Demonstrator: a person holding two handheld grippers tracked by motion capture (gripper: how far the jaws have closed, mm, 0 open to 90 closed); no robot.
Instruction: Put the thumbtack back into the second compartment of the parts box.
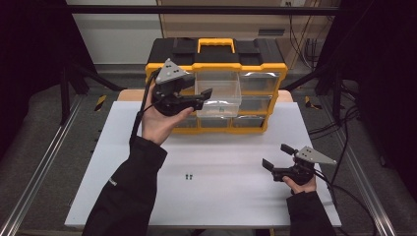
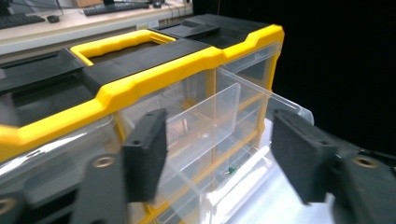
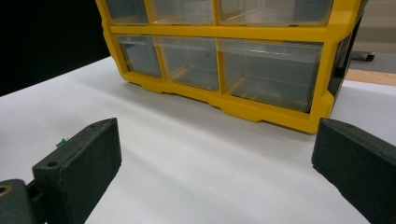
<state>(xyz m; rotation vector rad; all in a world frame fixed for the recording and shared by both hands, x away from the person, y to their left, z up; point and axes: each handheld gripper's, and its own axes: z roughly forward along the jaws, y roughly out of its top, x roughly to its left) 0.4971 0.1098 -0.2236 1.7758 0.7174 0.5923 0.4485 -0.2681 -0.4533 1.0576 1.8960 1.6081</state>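
— What's on the white tabletop (image 1: 147,147)?
— A yellow-and-black drawer organizer (image 1: 216,58), with one clear drawer (image 1: 220,93) pulled out of its top row.
— Anything else?
— Two small dark bits (image 1: 188,176), well in front of the organizer.

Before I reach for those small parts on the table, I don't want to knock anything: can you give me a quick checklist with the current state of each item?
1. Clear drawer pulled out of the yellow organizer: ok.
2. Left gripper open, at the drawer: ok.
3. Right gripper open, holding nothing: ok.
4. Small parts lying free on the white table: ok.
5. Bare table between right gripper and parts: ok.
6. Drawer contents: cannot tell.
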